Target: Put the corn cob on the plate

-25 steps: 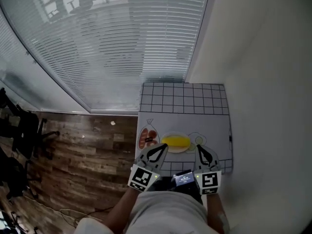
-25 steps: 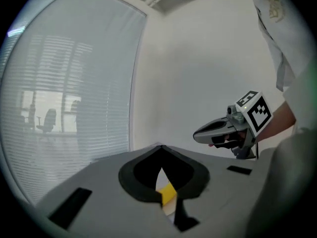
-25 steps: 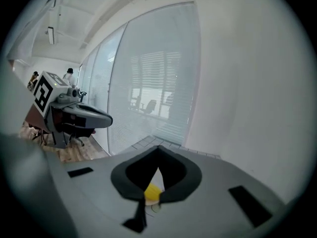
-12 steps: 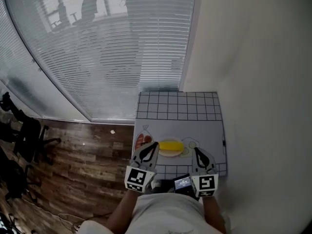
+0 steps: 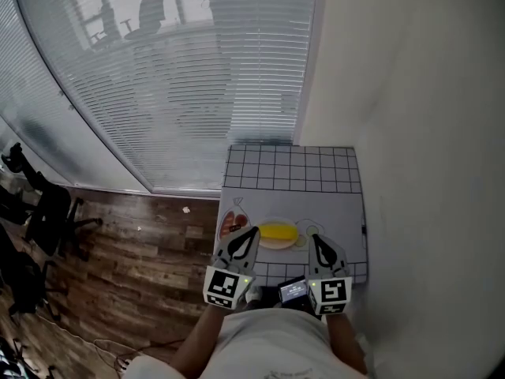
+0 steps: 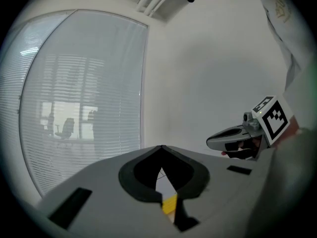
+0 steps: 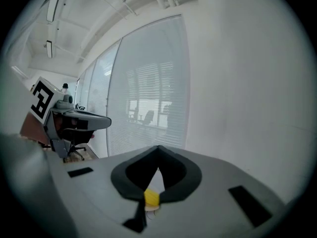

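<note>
Slatted window blinds fill the background and a plain white wall runs along the right, with a small pale worktop, gridded in black lines at its far end, tucked into the corner between them. On it sits a pale round plate, and the yellow corn cob lies lengthwise across this plate, resting on it and not on the bare surface. Just to the left of the plate is a reddish oval item, too small to identify. The left tool and the right tool are held side by side at the near edge of the worktop, one at either end of the cob and apart from it. In each gripper view the jaws meet at the tips with nothing clamped (only a sliver of yellow shows through the gap lower down, which is the cob beyond, not something gripped). Judging from this layout, the placing step looks complete and no grasp is in hand. If anything remains, it is only to keep both tools clear of the plate so the cob is not nudged and rolled off, since a round cob on a shallow plate would probably roll easily.
</note>
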Tool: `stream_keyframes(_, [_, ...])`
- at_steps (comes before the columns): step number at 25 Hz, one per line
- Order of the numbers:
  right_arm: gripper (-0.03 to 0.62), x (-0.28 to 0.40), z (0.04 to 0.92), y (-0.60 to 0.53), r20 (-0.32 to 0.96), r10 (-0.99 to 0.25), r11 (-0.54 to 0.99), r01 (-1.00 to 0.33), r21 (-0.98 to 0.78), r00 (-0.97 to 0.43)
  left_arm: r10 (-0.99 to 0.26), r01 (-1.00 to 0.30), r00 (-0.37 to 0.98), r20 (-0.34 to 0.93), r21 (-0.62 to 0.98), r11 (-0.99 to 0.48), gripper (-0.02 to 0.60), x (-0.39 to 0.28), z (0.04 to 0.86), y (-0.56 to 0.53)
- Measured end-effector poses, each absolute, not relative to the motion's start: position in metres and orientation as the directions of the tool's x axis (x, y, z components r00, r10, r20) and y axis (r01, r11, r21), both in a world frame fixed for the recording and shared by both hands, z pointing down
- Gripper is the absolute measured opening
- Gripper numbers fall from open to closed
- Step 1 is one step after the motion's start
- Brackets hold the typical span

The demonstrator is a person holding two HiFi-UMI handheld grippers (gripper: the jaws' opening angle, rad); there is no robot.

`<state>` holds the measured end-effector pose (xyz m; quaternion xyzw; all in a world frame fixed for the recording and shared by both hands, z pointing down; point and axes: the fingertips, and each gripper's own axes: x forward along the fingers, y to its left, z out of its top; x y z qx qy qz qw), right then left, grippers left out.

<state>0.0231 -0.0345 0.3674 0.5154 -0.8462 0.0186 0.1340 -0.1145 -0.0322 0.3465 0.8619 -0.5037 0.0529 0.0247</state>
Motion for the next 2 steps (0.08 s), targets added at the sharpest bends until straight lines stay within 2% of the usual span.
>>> stream_keyframes(2, [0.005,0.0208,0.3664,-0.0345,0.240,-0.867,0.470,-0.876,0.106,-0.437,-0.869,-0.874,0.480,0.116,-0.015,-0.485,0.006,-0.1166,0.3469,-0.0308])
